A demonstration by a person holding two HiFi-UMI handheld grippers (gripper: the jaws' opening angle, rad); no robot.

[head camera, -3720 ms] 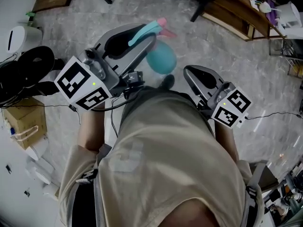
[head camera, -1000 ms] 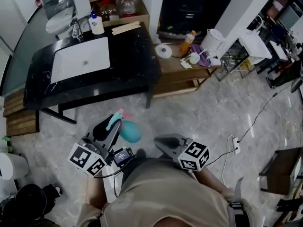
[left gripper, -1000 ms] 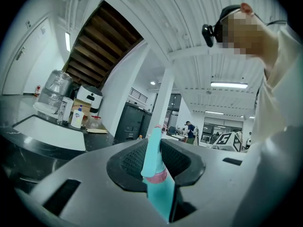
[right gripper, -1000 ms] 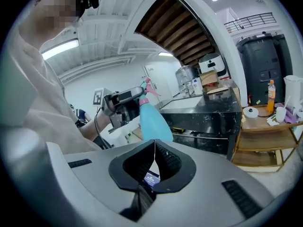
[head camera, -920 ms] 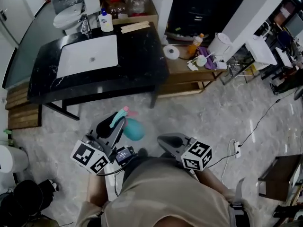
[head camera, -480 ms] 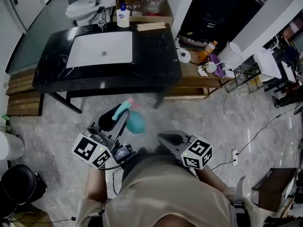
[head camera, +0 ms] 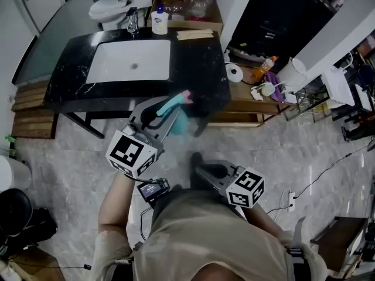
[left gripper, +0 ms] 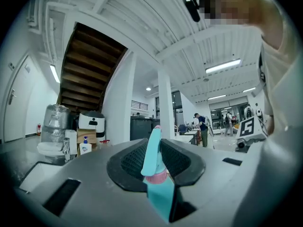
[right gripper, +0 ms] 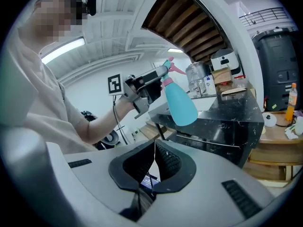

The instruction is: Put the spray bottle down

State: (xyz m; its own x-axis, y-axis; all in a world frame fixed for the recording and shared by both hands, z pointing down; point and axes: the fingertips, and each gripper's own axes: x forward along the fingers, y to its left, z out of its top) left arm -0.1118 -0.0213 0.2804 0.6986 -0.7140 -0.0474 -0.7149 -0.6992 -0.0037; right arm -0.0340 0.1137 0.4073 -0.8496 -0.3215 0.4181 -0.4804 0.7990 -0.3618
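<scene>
My left tool [head camera: 168,106], gripping the teal plastic spray bottle [head camera: 179,122], has swung up to the black marble table [head camera: 199,69]; right tool [head camera: 208,171] closed, empty; set-down looks close.

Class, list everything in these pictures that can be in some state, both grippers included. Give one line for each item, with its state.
spray bottle: held in the air by its neck, body hanging down, not yet set down
left gripper: jaws shut on the spray bottle
right gripper: jaws shut, nothing between them
sink: basin empty
soap bottle: standing upright behind the sink
</scene>
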